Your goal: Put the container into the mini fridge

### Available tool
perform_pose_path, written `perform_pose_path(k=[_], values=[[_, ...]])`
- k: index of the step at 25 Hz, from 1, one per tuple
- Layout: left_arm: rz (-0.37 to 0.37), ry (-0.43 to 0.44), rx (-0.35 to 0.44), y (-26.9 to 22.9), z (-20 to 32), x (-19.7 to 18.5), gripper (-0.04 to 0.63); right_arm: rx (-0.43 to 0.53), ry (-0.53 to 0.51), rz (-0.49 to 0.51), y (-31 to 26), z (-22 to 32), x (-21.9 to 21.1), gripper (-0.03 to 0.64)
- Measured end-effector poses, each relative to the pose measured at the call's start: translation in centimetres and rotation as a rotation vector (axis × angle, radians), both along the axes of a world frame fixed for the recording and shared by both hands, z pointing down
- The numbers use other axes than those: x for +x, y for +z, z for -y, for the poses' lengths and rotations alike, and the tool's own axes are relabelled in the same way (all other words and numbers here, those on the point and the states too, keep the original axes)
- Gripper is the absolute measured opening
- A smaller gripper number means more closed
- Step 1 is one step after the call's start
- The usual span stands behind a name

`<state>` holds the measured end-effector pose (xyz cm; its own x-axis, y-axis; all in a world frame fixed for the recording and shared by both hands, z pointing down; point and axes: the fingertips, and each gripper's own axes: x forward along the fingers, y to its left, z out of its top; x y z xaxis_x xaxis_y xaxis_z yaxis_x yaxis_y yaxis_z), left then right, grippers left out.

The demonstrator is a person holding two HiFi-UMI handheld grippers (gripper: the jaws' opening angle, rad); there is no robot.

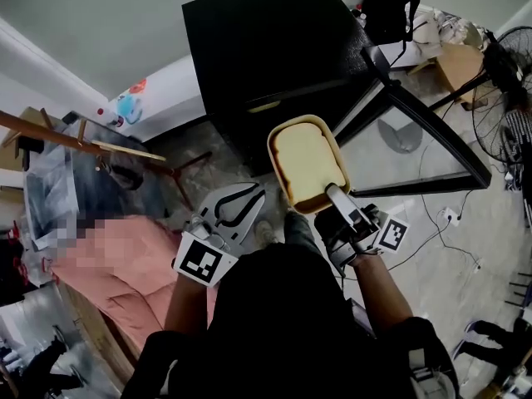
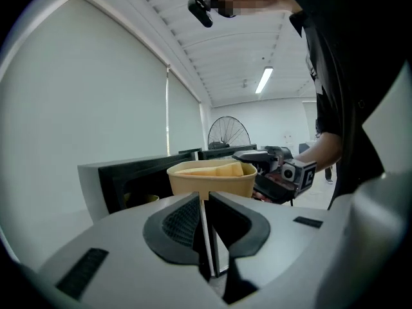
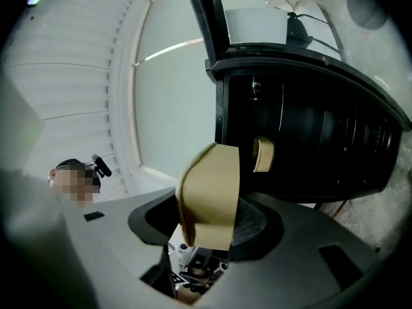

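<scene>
The container (image 1: 306, 161) is a tan tub with pale yellow contents, held in the air in front of the black mini fridge (image 1: 274, 48). My right gripper (image 1: 334, 193) is shut on its near rim. In the right gripper view the container's wall (image 3: 209, 195) stands between the pads of the right gripper (image 3: 209, 223), and the fridge's dark open inside (image 3: 309, 140) lies just beyond. The fridge door (image 1: 416, 131) is swung open to the right. My left gripper (image 1: 248, 193) hovers left of the container, shut and empty. The left gripper view looks over the shut left gripper (image 2: 206, 201) at the container (image 2: 211, 176).
A small tan thing (image 3: 262, 154) sits inside the fridge. A floor fan (image 1: 507, 81) and cables (image 1: 440, 216) lie to the right of the door. A black bag (image 1: 389, 11) rests behind the fridge. A wooden stand (image 1: 125, 150) is at the left.
</scene>
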<state>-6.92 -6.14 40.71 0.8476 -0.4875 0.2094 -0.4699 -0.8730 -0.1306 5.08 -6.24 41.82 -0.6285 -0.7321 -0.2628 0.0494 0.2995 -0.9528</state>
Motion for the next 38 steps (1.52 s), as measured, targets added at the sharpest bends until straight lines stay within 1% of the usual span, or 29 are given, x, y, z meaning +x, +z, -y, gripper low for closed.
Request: perform_pose_path(k=[3, 7, 10, 15, 20, 24, 27, 30, 35, 38], values=[[-0.038, -0.022, -0.080, 1.4, -0.5, 0.2, 0.058, -0.012, 0.002, -0.013, 2.1, -0.6, 0.4, 0.222], [-0.079, -0.051, -0.161, 3.0, -0.7, 0.0, 0.058, -0.057, 0.011, -0.045, 5.7, -0.6, 0.9, 0.222], [-0.096, -0.099, -0.198, 4.2, -0.3, -0.7, 0.057, -0.083, 0.011, -0.080, 8.3, -0.3, 0.7, 0.222], [-0.120, -0.169, -0.246, 6.1, 0.6, -1.2, 0.058, -0.127, 0.007, -0.090, 11.6, 0.9, 1.0, 0.222], [-0.143, -0.227, -0.275, 8.0, 1.3, -1.0, 0.057, -0.147, -0.024, -0.103, 14.1, 3.0, 0.6, 0.222], [-0.178, -0.303, -0.307, 9.8, 1.6, -0.5, 0.057, -0.201, -0.058, -0.100, 17.1, 4.7, 0.9, 0.222], [-0.187, -0.357, -0.315, 12.2, 1.9, -0.2, 0.057, -0.217, -0.074, -0.094, 19.5, 6.4, 1.2, 0.222], [-0.195, -0.419, -0.316, 15.2, 2.4, -0.2, 0.057, -0.216, -0.093, -0.132, 22.3, 8.0, 1.0, 0.222], [-0.292, -0.506, -0.346, 18.3, 3.5, -1.0, 0.056, -0.233, -0.078, -0.133, 27.2, 11.3, 0.4, 0.222], [-0.294, -0.543, -0.363, 20.4, 3.7, -1.8, 0.055, -0.244, -0.062, -0.168, 30.7, 13.1, 0.0, 0.222]])
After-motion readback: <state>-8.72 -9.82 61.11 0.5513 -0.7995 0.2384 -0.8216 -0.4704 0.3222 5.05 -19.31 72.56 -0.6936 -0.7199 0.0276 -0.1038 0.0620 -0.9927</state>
